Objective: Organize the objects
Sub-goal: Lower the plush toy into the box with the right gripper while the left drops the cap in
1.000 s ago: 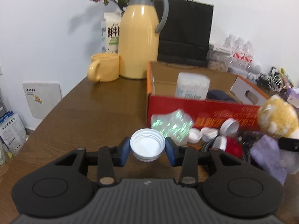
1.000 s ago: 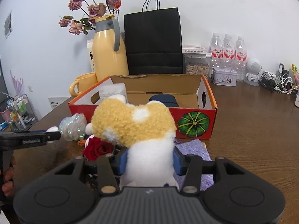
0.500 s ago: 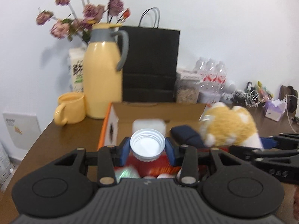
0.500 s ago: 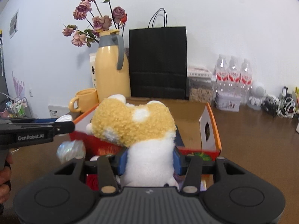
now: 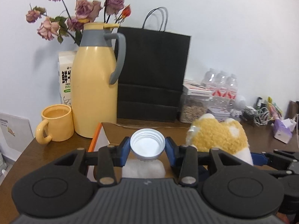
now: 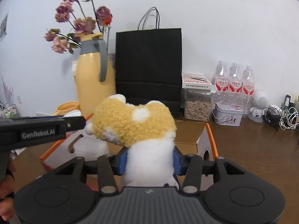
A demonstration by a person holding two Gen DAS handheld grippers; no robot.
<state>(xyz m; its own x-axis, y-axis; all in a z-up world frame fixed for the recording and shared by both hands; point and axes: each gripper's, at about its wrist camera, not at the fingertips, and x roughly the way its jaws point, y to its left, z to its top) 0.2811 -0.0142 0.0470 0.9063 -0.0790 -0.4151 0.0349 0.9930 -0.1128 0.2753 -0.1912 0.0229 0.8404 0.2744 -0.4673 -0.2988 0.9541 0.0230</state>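
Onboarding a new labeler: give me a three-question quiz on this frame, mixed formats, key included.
1. True or false: the left claw grips a white jar lid.
2. The right claw holds: A) milk carton B) plush toy C) yellow mug.
3. Fill in: both claws hover over the open cardboard ____.

Key: 1 true; 2 B; 3 box.

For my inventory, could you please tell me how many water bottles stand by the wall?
3: left bottle, middle bottle, right bottle, side by side behind the tin; more may be hidden.
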